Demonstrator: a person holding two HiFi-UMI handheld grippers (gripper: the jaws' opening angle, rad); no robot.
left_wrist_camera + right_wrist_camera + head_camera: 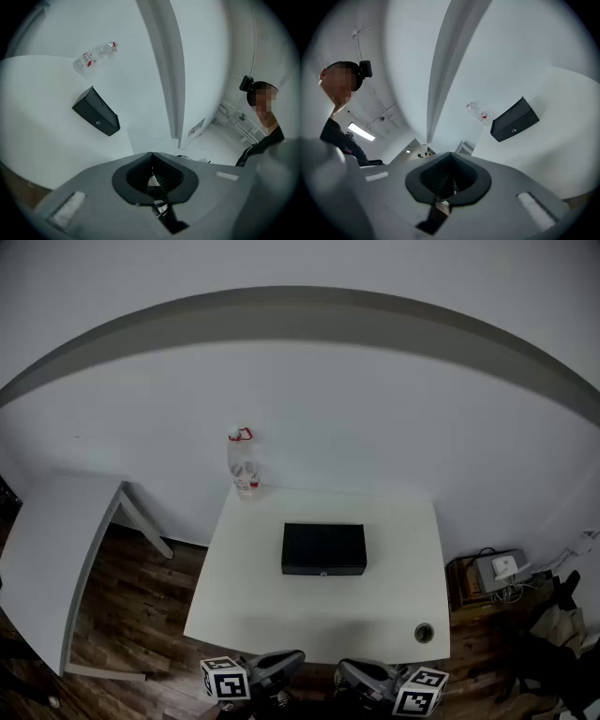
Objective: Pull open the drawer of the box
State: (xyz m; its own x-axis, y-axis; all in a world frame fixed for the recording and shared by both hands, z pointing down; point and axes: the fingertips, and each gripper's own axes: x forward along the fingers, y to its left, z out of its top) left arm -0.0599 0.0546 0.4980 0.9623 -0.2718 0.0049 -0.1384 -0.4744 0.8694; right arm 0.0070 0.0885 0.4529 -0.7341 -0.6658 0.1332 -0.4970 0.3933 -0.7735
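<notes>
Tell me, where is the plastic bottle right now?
In the head view the plastic bottle stands at the far left corner of the white table, behind and left of the black box.

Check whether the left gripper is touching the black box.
Apart. Head view: left gripper at the near edge of the table, bare top between it and the black box.

A clear plastic bottle [244,470] is standing at the white table's [253,601] far edge; another table [52,549] is sitting left.
</notes>
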